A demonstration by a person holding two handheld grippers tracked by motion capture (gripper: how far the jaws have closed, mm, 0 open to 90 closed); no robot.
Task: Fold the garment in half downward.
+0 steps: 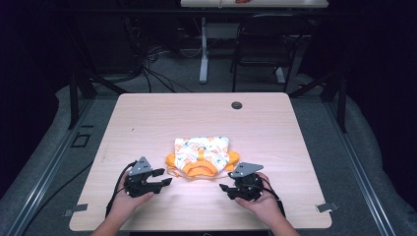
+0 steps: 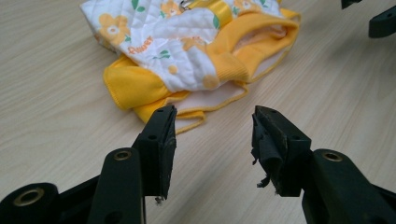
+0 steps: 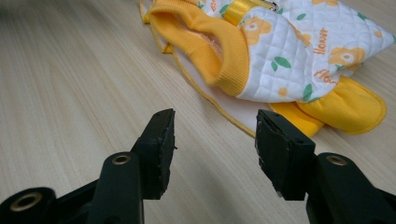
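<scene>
Baby clothes on a wooden counter [image 1: 147, 113], basically: a little quilted garment [image 1: 202, 156] in white with orange flowers and green leaves, plus yellow ribbed trim and yellow flaps sticking out each side. It's lying roughly mid-counter, a bit toward the person's edge, kind of rumpled with the yellow collar opening facing the person. Left gripper [image 1: 164, 178] sits just off the garment's left side, held in the left hand [image 1: 125, 202], and its jaws are spread wide with nothing between them; in the left gripper view [image 2: 212, 135] you can see the tips are near the yellow hem but not touching it, just bare wood in the gap. Right gripper [image 1: 223, 189] is the mirror image on the other side, in the right hand [image 1: 263, 205], jaws also spread apart and empty; in the right gripper view [image 3: 215, 135] the garment's thin yellow edging runs just ahead of the tips, close to the right-hand jaw. Small dark round grommet [image 1: 237, 105] sits near the far edge of the counter, well apart from everything.
</scene>
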